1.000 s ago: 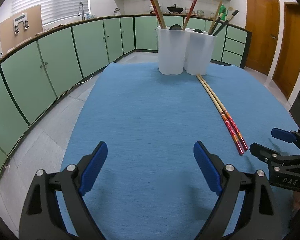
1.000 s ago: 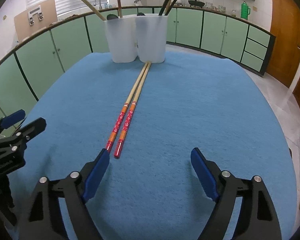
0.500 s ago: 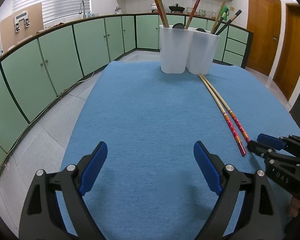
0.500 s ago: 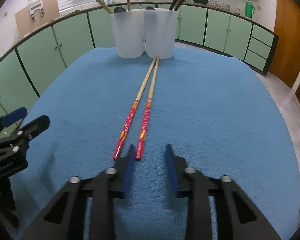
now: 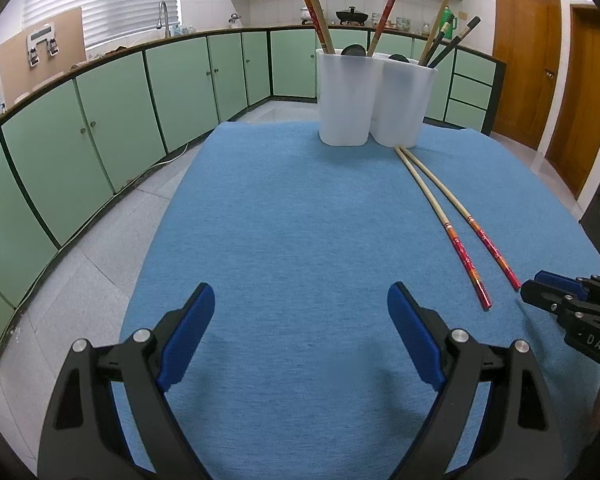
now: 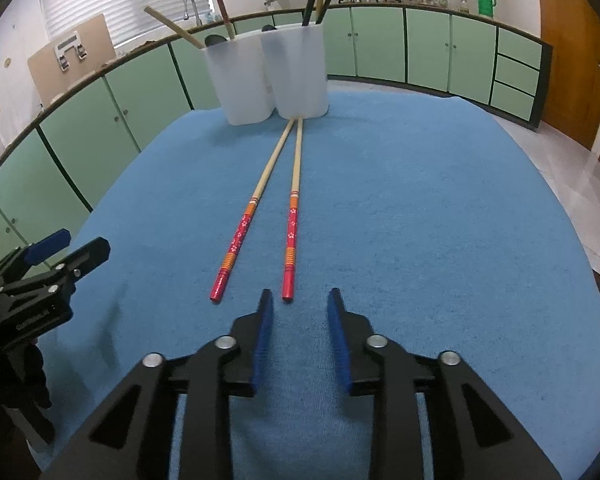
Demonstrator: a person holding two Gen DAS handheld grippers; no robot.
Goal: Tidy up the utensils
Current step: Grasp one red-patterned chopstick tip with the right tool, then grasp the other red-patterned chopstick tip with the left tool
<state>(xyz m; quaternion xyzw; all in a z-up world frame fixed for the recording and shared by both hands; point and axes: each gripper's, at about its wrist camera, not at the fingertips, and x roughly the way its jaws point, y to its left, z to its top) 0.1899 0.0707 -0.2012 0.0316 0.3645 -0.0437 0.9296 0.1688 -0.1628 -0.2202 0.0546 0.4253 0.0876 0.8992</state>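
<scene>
Two long bamboo chopsticks with red patterned ends (image 6: 290, 236) lie side by side on the blue cloth (image 6: 420, 200), tips toward two white holders (image 6: 272, 76). They also show in the left wrist view (image 5: 460, 236). My right gripper (image 6: 299, 300) is open with its jaws narrowed, empty, just short of the red end of the right chopstick. My left gripper (image 5: 301, 312) is wide open and empty over bare cloth, left of the chopsticks. The holders (image 5: 374, 100) carry several chopsticks and dark spoons.
The blue cloth (image 5: 300, 220) covers a table whose far edge lies just behind the holders. Green cabinets (image 5: 100, 120) and tiled floor (image 5: 100, 248) surround it. Wooden doors (image 5: 556, 80) stand at the right. The left gripper shows at the left of the right wrist view (image 6: 64, 252).
My right gripper has narrowed its jaws and moved forward to the red ends of the chopsticks. The chopsticks have spread slightly apart. My left gripper stays wide open.
</scene>
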